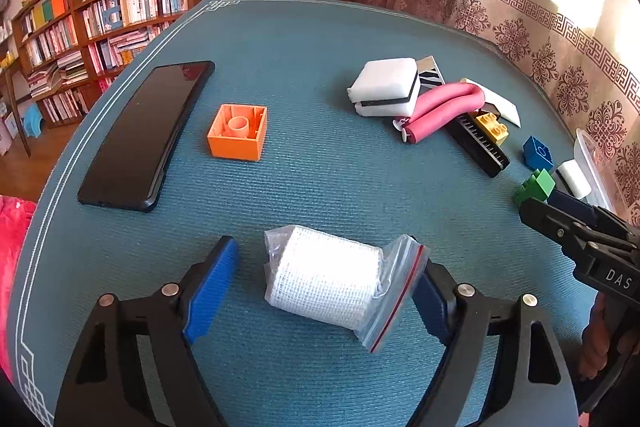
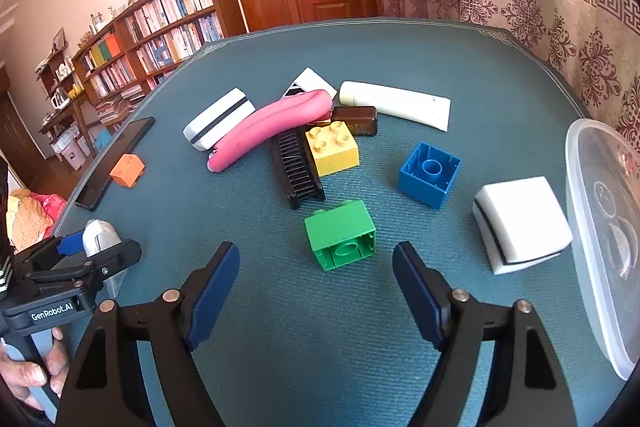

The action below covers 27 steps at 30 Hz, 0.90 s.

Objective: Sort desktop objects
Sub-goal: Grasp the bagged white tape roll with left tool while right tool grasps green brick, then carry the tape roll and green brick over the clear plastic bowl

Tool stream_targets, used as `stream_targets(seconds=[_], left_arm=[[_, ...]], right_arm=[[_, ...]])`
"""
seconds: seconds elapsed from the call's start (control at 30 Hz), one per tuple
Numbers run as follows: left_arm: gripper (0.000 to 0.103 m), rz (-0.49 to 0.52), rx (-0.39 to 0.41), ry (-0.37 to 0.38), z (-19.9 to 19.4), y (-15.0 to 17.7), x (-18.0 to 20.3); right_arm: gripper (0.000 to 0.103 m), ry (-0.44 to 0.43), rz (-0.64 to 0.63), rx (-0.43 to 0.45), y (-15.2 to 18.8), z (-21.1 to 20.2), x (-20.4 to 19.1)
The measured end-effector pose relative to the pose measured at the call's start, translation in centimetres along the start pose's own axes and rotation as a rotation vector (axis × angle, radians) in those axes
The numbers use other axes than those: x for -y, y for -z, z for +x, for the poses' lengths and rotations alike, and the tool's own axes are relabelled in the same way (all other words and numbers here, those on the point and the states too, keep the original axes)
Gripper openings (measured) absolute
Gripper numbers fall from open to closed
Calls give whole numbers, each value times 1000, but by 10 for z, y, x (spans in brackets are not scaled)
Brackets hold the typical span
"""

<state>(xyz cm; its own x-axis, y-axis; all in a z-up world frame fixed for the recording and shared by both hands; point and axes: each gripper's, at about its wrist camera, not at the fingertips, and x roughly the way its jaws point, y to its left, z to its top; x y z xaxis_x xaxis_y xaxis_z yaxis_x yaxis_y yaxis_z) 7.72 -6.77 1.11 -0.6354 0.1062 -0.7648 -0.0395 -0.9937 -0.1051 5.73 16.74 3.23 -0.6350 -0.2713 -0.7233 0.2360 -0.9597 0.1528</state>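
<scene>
A white gauze roll in a clear zip bag lies on the blue table mat. It sits between the fingers of my left gripper. The left pad stands clear of the roll and the right pad just meets the bag's red-striped flap, so the gripper is open. In the right wrist view a green block lies on its side just ahead of my right gripper. That gripper is open and neither pad touches the block. An orange block lies upside down beside a black phone.
A pile in mid-table holds a pink foam roller, a black comb, a yellow block, a white sponge, a white tube and a brown case. A blue block, another sponge and a clear container lie right.
</scene>
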Motion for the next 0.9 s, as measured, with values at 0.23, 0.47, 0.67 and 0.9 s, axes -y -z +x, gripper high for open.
stream_targets(seconds=[0.23, 0.47, 0.67, 0.9], left_arm=[[72, 29, 6, -17, 0, 1, 5], [59, 33, 17, -36, 0, 2, 7], [51, 28, 24, -41, -1, 2, 7], [49, 23, 26, -32, -2, 4, 9]], right_arm=[[78, 15, -15, 8, -3, 4, -4], [52, 3, 14, -26, -3, 12, 2], [42, 4, 28, -22, -1, 10, 5], [41, 5, 49, 8, 2, -5, 8]])
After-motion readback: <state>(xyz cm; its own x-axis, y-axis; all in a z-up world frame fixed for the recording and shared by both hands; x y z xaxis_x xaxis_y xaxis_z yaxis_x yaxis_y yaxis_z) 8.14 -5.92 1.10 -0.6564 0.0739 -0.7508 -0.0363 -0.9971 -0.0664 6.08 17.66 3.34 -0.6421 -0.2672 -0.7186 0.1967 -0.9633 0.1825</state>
